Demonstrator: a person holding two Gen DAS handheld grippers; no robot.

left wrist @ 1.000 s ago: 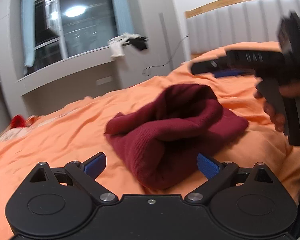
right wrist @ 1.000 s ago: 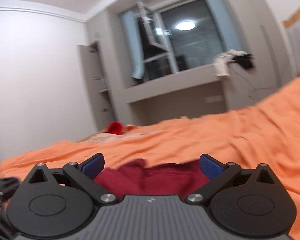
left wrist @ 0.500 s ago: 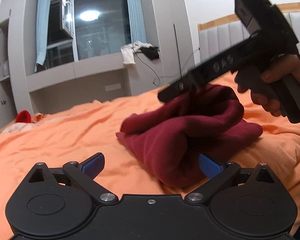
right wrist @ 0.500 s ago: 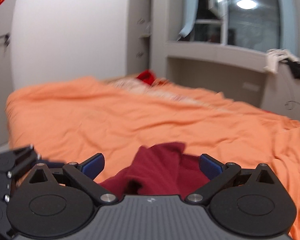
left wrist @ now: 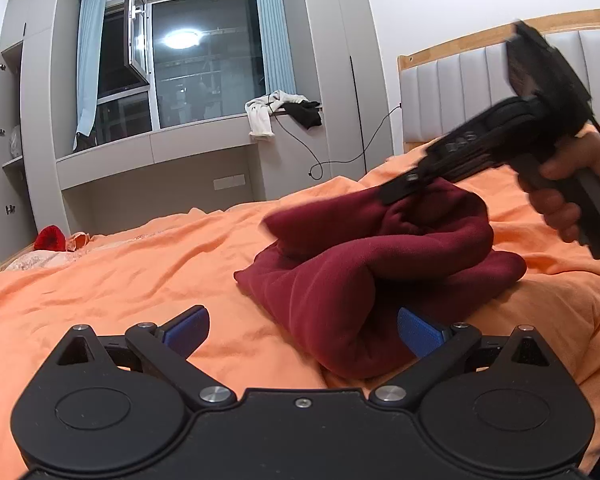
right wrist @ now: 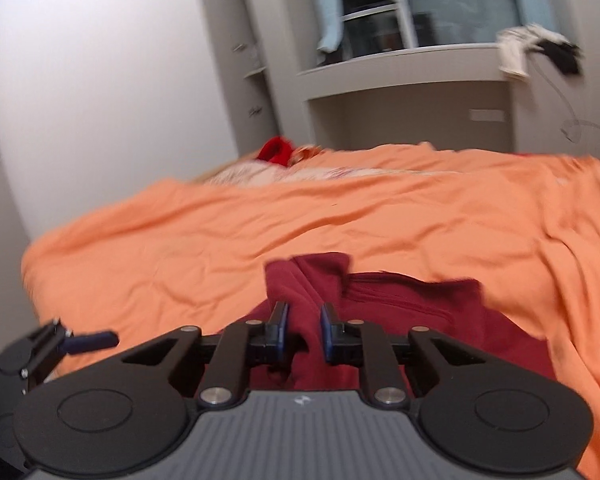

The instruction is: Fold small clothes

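Observation:
A dark red knit garment (left wrist: 380,264) lies crumpled in a heap on the orange bed cover (left wrist: 140,272). My left gripper (left wrist: 302,330) is open, low over the cover, with the near end of the heap between its blue pads. My right gripper (right wrist: 304,330) is shut on a fold of the red garment (right wrist: 400,308). In the left wrist view the right gripper (left wrist: 404,188) reaches in from the right and bites the top of the heap.
The orange cover (right wrist: 340,216) spreads wide to the left and far side. A red item (left wrist: 50,238) lies at the far edge of the bed. A padded headboard (left wrist: 460,92) stands at the right. Clothes (left wrist: 280,110) hang on the window ledge.
My right gripper came down onto the heap and closed on a fold of the red garment. The left gripper stayed open and moved slightly closer to the heap.

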